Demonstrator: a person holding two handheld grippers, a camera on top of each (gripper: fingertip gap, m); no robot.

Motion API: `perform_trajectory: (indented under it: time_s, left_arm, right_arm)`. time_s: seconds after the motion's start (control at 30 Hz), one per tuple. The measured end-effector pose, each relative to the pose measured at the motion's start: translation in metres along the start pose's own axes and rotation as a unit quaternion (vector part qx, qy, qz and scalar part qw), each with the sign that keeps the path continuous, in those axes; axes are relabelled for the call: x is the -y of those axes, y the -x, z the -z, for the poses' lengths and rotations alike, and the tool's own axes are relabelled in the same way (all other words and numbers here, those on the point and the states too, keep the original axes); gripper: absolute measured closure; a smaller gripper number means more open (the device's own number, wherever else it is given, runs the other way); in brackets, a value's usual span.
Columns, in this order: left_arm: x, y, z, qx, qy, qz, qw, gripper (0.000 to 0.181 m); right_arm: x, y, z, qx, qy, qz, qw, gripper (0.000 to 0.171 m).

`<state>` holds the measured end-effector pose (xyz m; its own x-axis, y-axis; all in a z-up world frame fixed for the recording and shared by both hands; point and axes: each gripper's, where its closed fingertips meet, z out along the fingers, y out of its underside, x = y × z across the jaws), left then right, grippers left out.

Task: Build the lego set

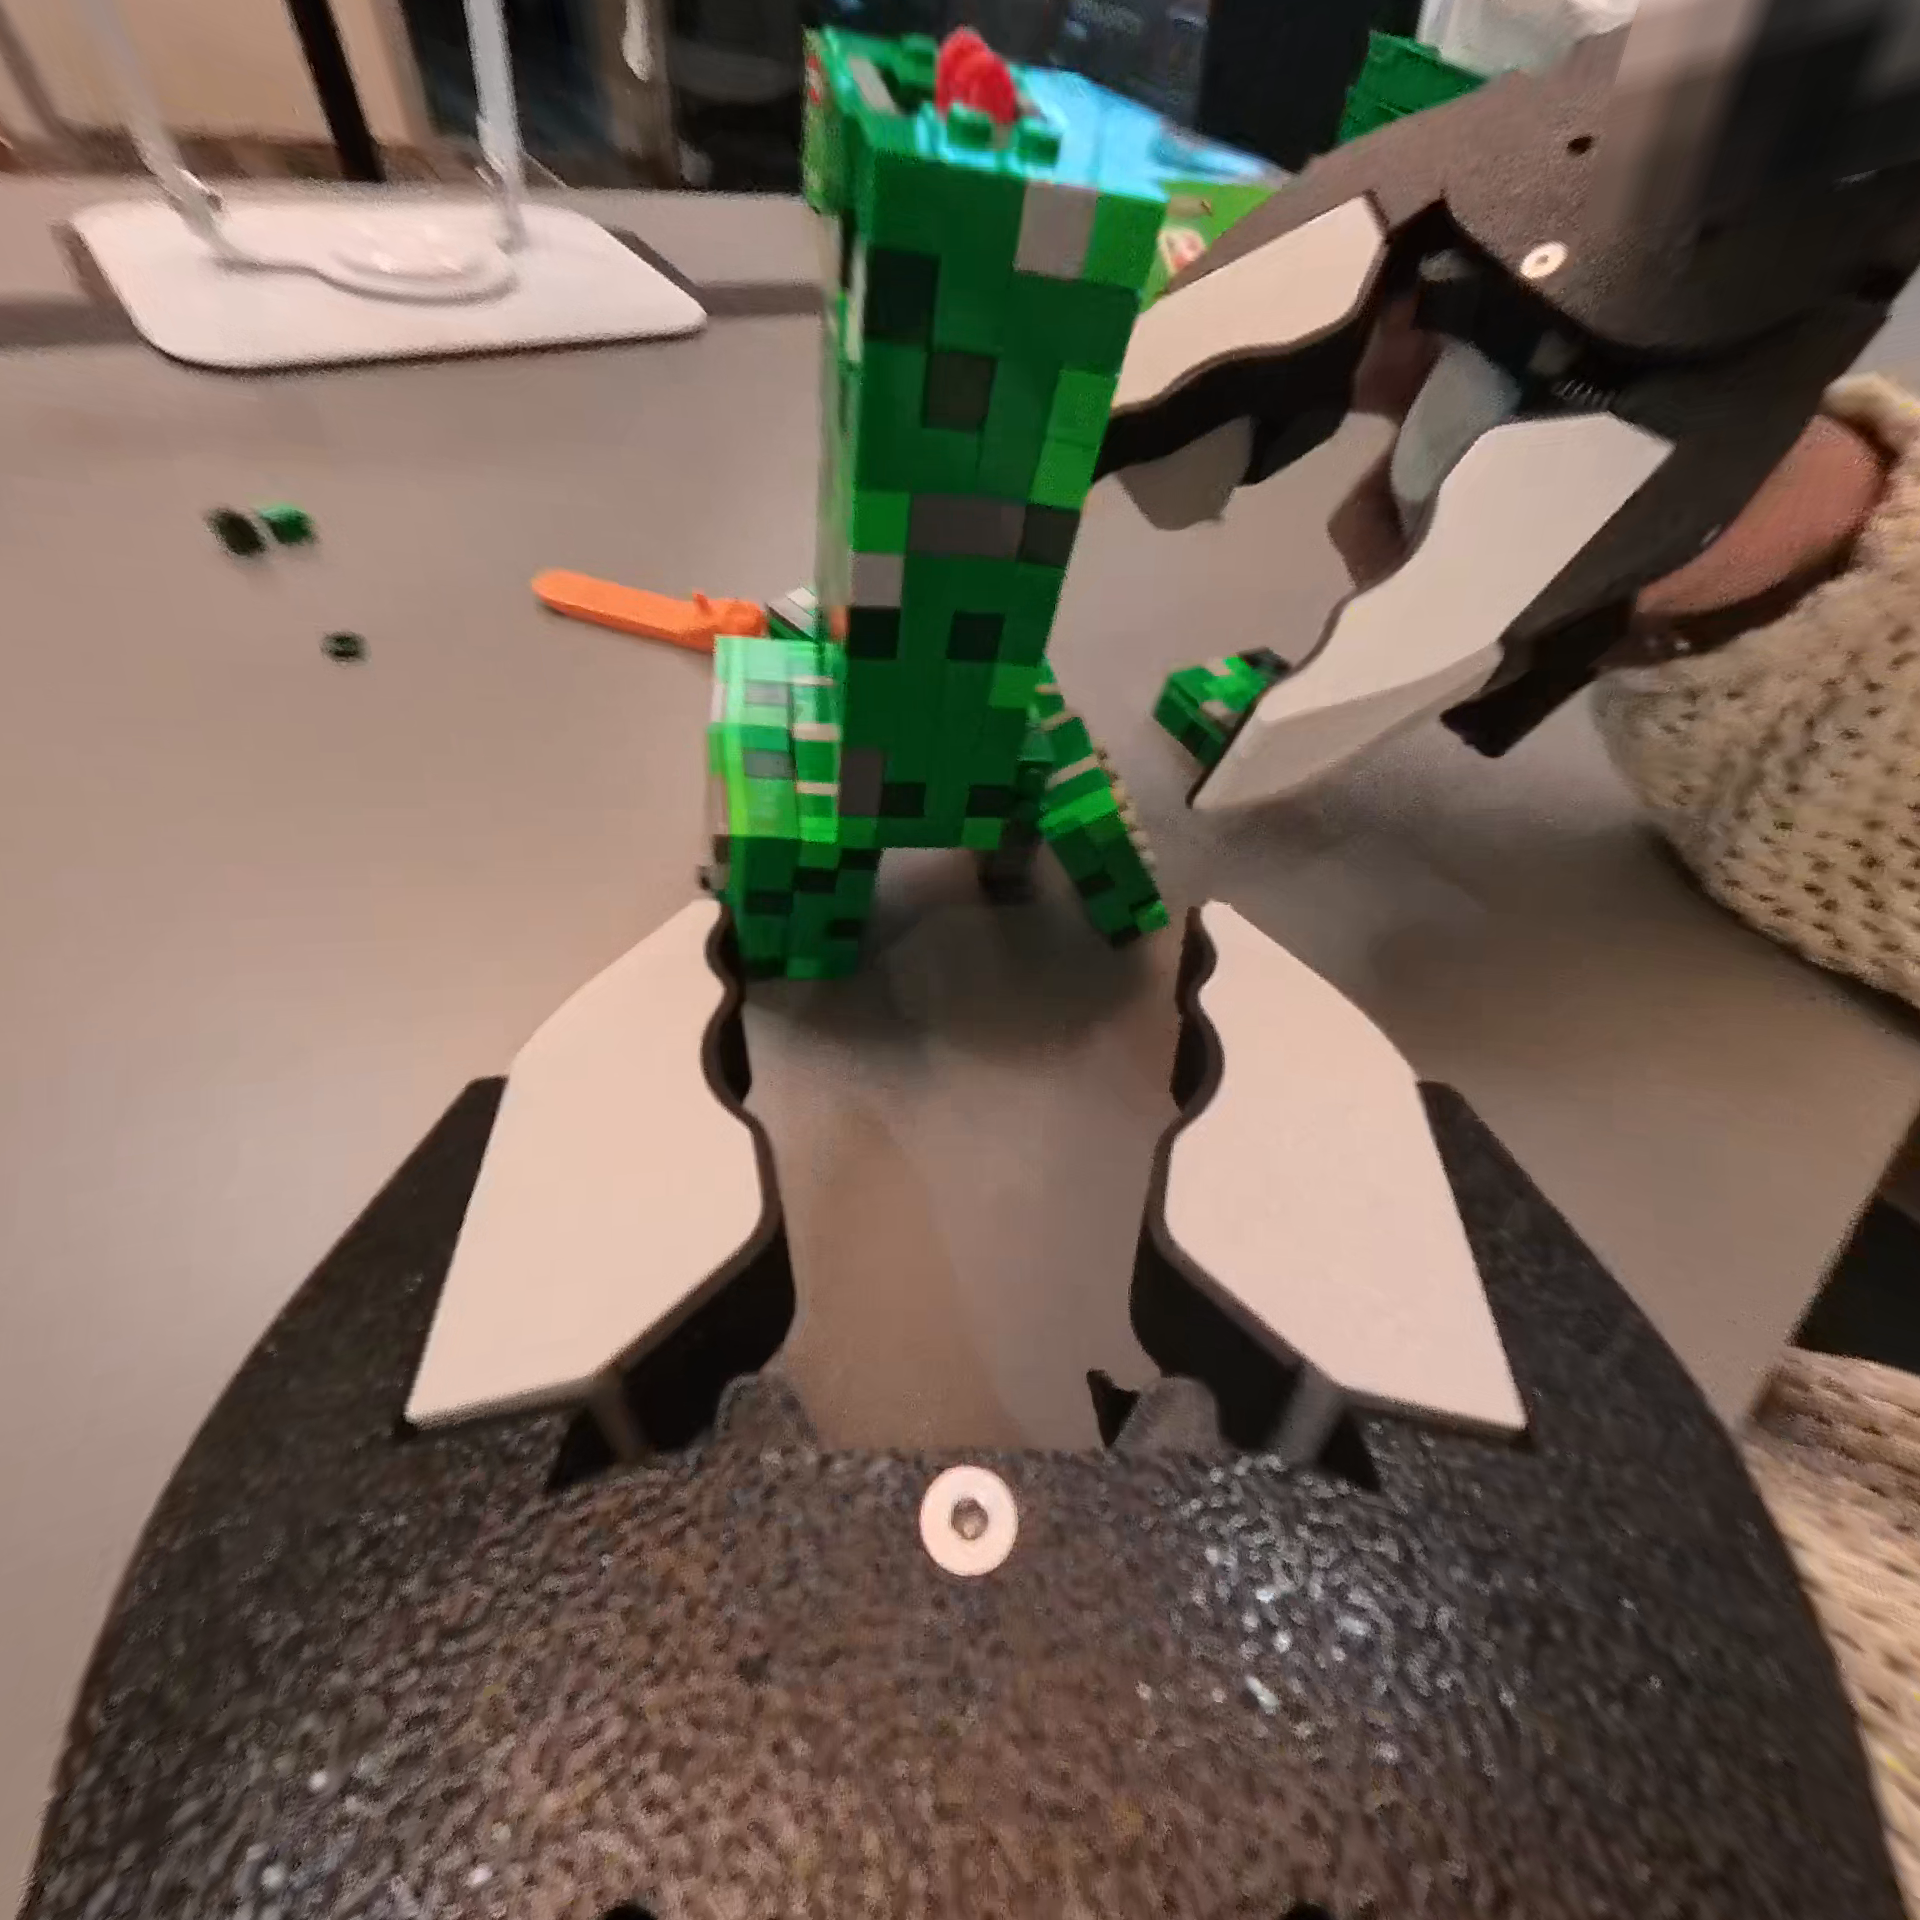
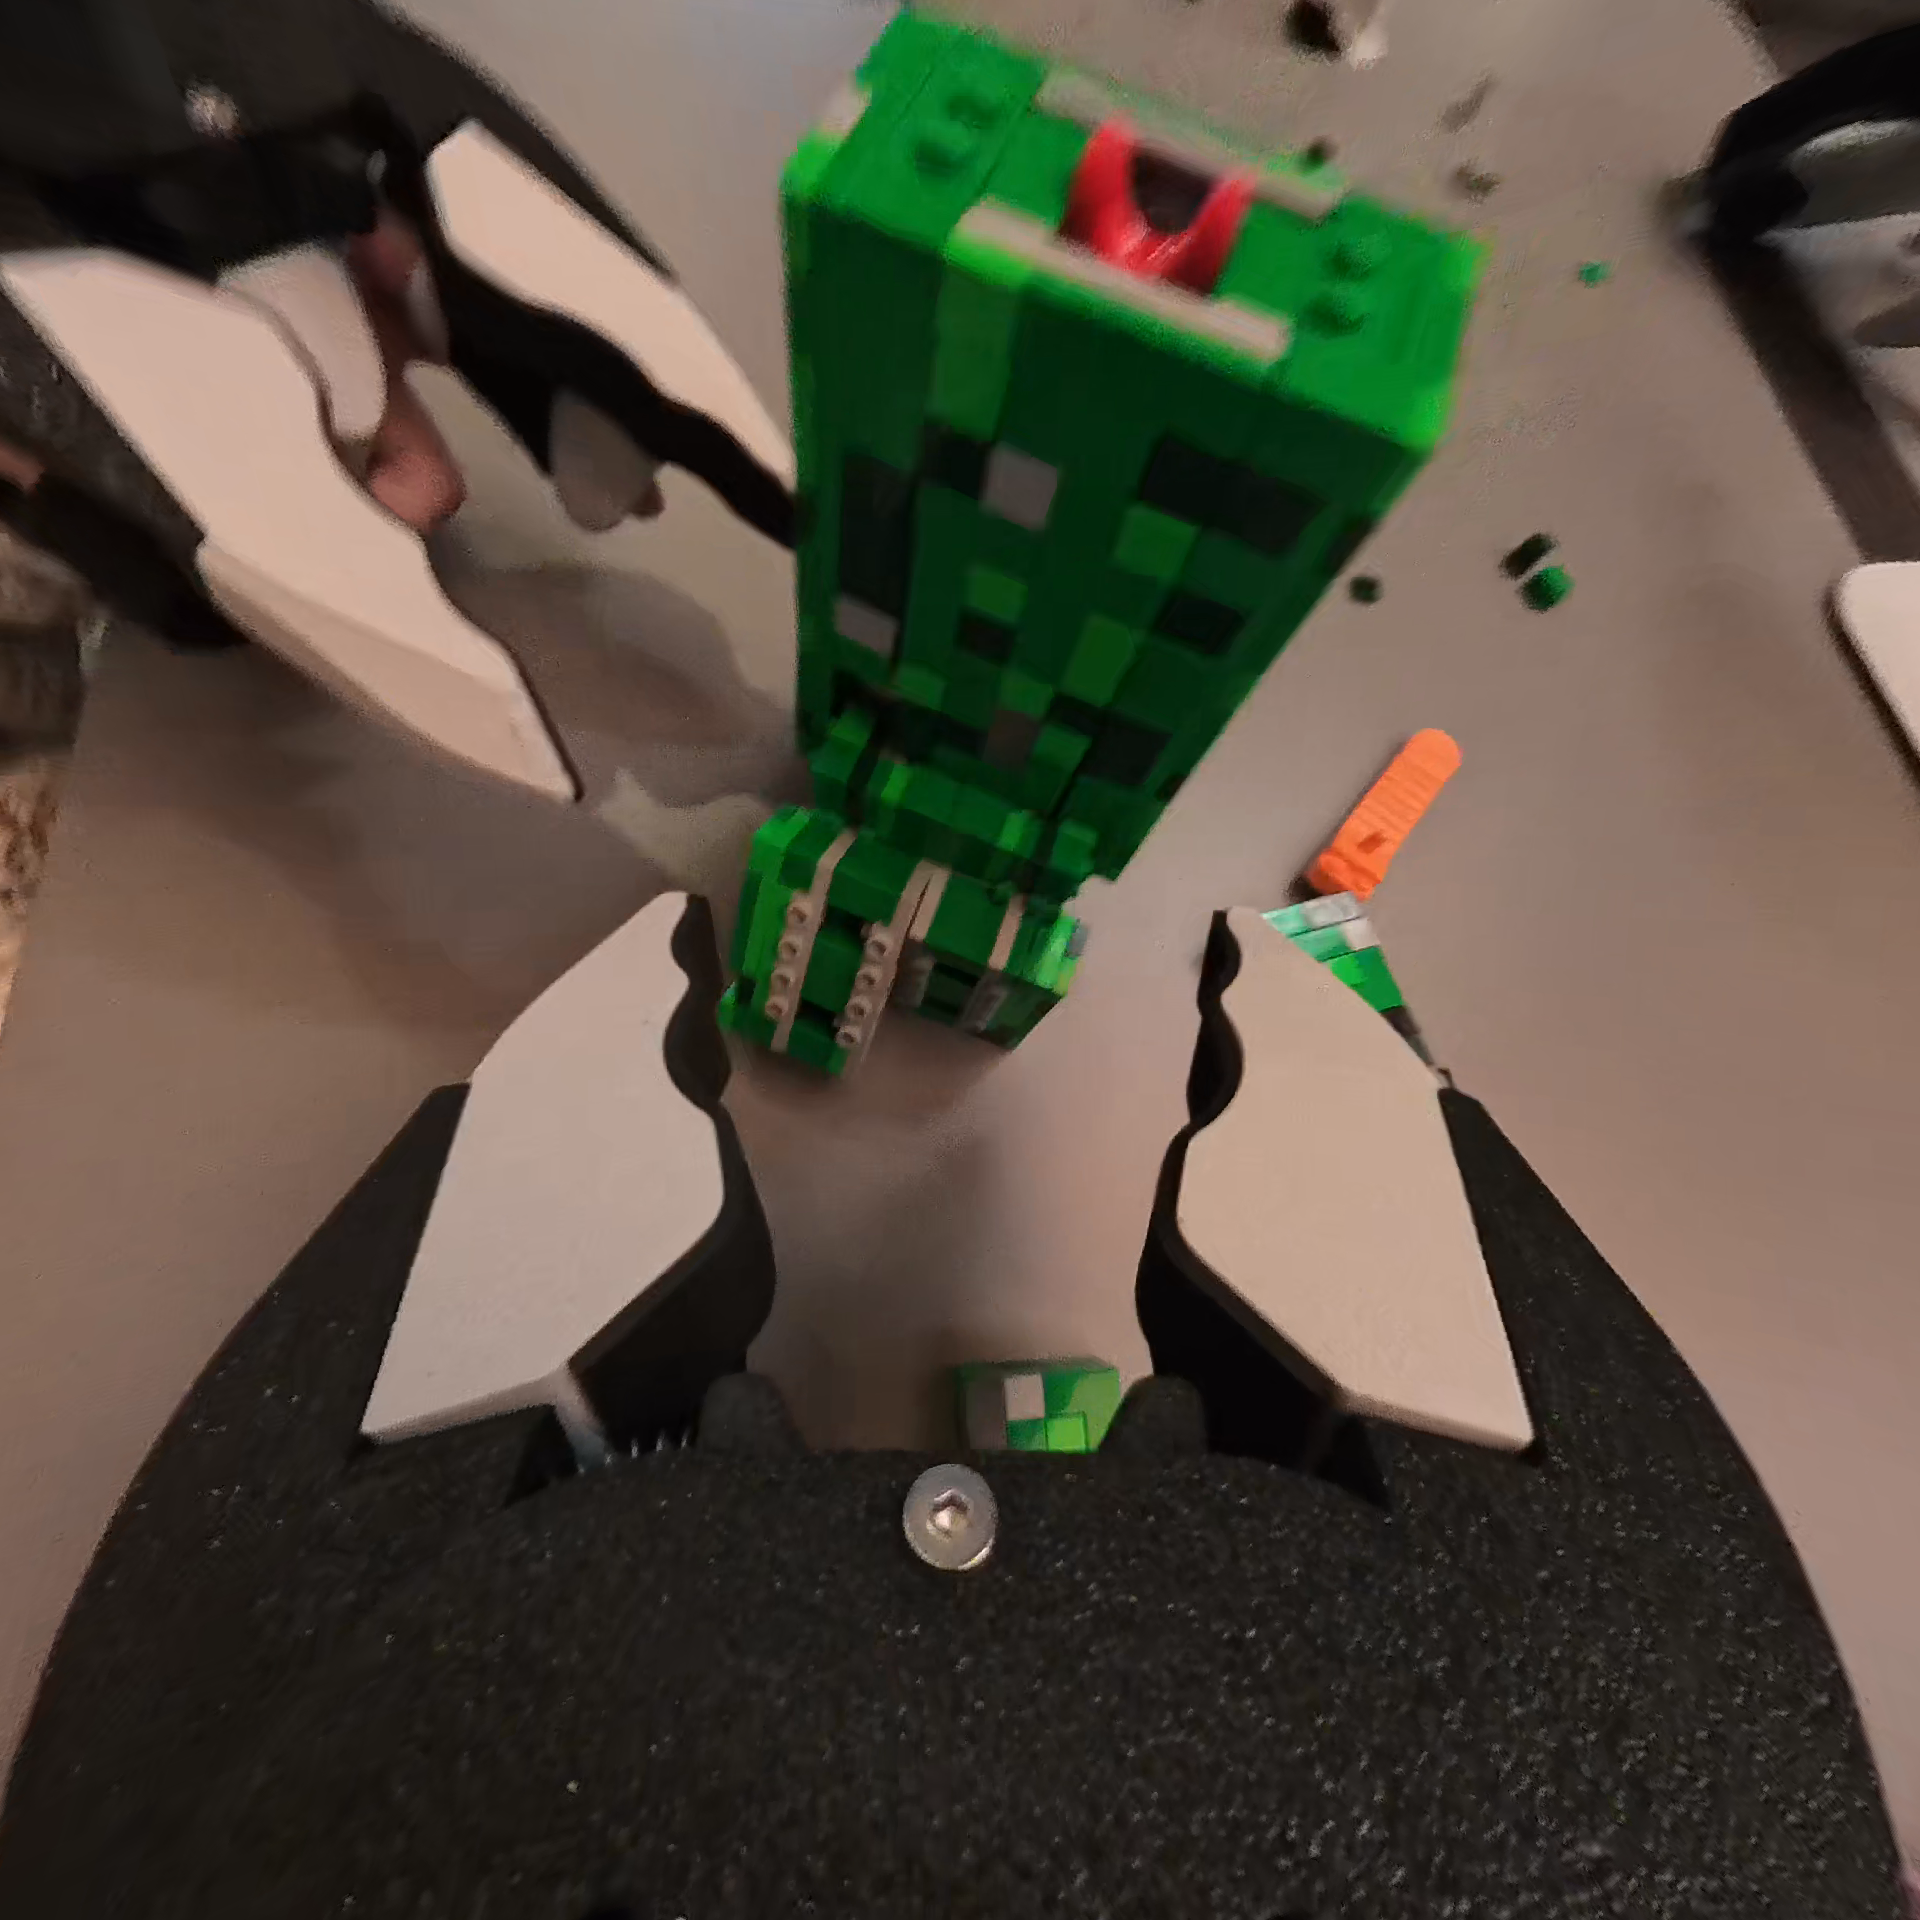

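A tall green brick figure (image 1: 956, 540) with dark and grey squares stands upright on the grey table, a red piece (image 1: 977, 73) at its top. It also shows in the right wrist view (image 2: 1060, 540), seen from above. My left gripper (image 1: 956, 925) is open and empty just in front of the figure's feet. My right gripper (image 2: 956, 925) is open and empty, close to the figure's feet. It shows in the left wrist view (image 1: 1195, 644), to the right of the figure. A small green block (image 2: 1039, 1408) lies on the table between the right gripper's finger bases.
An orange brick separator (image 1: 644, 613) lies behind the figure, also in the right wrist view (image 2: 1387, 816). A small green sub-build (image 1: 1216, 701) lies at the right. Loose small green pieces (image 1: 260, 530) lie at the left. A white stand base (image 1: 384, 281) and a set box (image 1: 1143, 177) sit behind. From the right gripper's tips to the small green block (image 2: 1039, 1408) is close to 10 cm. My left wrist view (image 1: 1218, 700) looks at it from another angle.
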<state>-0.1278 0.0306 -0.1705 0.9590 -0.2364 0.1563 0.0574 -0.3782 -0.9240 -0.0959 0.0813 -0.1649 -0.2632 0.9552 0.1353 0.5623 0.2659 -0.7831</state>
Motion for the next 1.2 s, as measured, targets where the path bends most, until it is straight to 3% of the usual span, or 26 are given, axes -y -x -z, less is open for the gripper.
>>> perform_trajectory:
  time_s: [0.13, 0.27, 0.37, 0.6, 1.2]
  left_arm:
    - [0.016, 0.014, 0.008, 0.052, -0.066, -0.028, 0.996, 0.09]
    - [0.02, 0.014, 0.011, 0.047, -0.087, -0.027, 0.995, 0.087]
    - [0.019, 0.012, 0.011, 0.042, -0.083, -0.029, 0.995, 0.087]
    - [0.015, 0.008, 0.009, 0.039, -0.071, -0.043, 0.996, 0.089]
    - [0.011, 0.006, 0.005, 0.038, -0.052, -0.051, 0.997, 0.095]
  right_arm:
    - [0.034, -0.016, 0.008, -0.056, -0.106, -0.088, 0.989, 0.075]
    - [0.057, -0.012, 0.01, -0.078, -0.176, -0.135, 0.972, 0.066]
    - [0.064, -0.007, 0.0, -0.084, -0.167, -0.134, 0.973, 0.067]
    - [0.073, -0.018, -0.002, -0.125, -0.167, -0.132, 0.969, 0.095]
    - [0.073, -0.022, -0.001, -0.109, -0.166, -0.161, 0.967, 0.095]
